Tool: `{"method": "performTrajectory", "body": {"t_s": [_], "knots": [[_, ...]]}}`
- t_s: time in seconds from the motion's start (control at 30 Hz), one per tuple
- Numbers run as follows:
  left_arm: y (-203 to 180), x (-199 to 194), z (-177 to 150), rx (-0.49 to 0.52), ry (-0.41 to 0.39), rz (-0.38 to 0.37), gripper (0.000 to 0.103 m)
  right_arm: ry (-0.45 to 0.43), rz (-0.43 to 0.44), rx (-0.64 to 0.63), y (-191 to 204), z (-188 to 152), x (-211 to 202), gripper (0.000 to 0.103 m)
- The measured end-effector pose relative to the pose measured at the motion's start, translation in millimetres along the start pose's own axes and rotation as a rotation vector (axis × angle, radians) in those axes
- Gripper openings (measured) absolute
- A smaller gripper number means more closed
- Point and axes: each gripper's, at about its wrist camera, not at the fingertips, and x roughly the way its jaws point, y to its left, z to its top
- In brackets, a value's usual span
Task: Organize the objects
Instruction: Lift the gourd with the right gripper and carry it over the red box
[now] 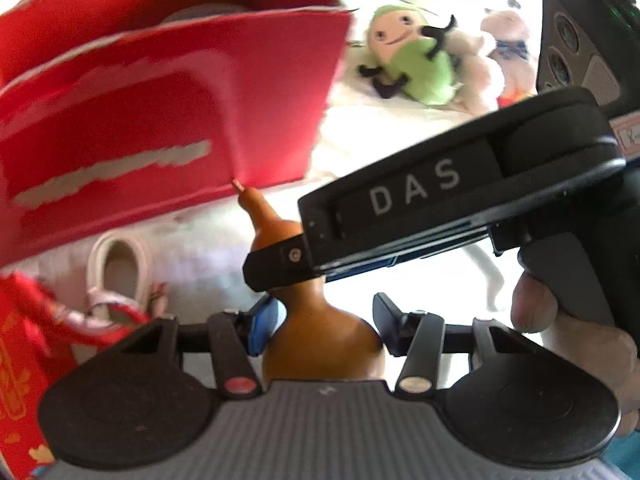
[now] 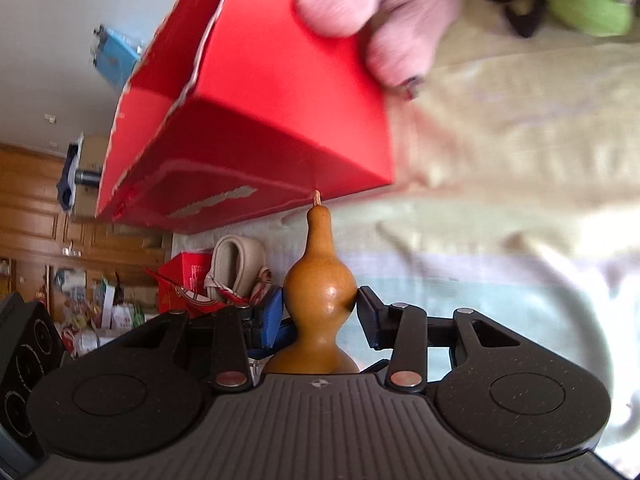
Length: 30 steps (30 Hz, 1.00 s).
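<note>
A brown gourd point(image 1: 320, 344) stands upright on the pale bedcover, its stem tip close to the bottom edge of a red open-top cardboard box point(image 1: 160, 100). My left gripper point(image 1: 324, 320) is shut on the gourd's lower bulb, with both pads against it. One of my right gripper's fingers point(image 1: 280, 258) reaches in from the right, across the gourd's waist. In the right wrist view, my right gripper point(image 2: 318, 308) is shut on the gourd point(image 2: 320, 280) at its upper bulb. Behind it stands the red box point(image 2: 260, 120).
A green plush toy point(image 1: 420, 64) and a pale pink plush point(image 1: 476, 60) lie beyond the box on the bedcover point(image 2: 500, 160). A white shoe point(image 1: 120, 264) and a red gift bag point(image 1: 24, 360) sit at the left. A person's hand point(image 1: 560, 320) holds the right gripper's handle.
</note>
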Motion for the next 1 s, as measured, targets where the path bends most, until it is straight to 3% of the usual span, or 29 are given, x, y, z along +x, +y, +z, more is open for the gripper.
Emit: {"method": "performTrajectory", "body": {"t_s": [0.3,0.47,0.6,0.7,1.0], "knots": [[-52,-8,21,0.129,-0.046,-0.077,0.053,-0.153,-0.007,0.052,-26,-12,-63,0.044],[-73,-18,29,0.192,-0.089,-0.105,0.053,-0.243,-0.009,0.039,-13,-18,-80,0.044],[-72,-37,29,0.219,-0.137,-0.113,0.053,-0.313,0.001,-0.003,8,-17,-88,0.044],[-70,-32,52,0.233,-0.187,-0.109,0.053,-0.358,0.018,-0.049,24,-9,-93,0.044],[-36,-93,83,0.239,-0.353,-0.054,0.053,-0.436,0.099,-0.176,80,35,-96,0.044]]}}
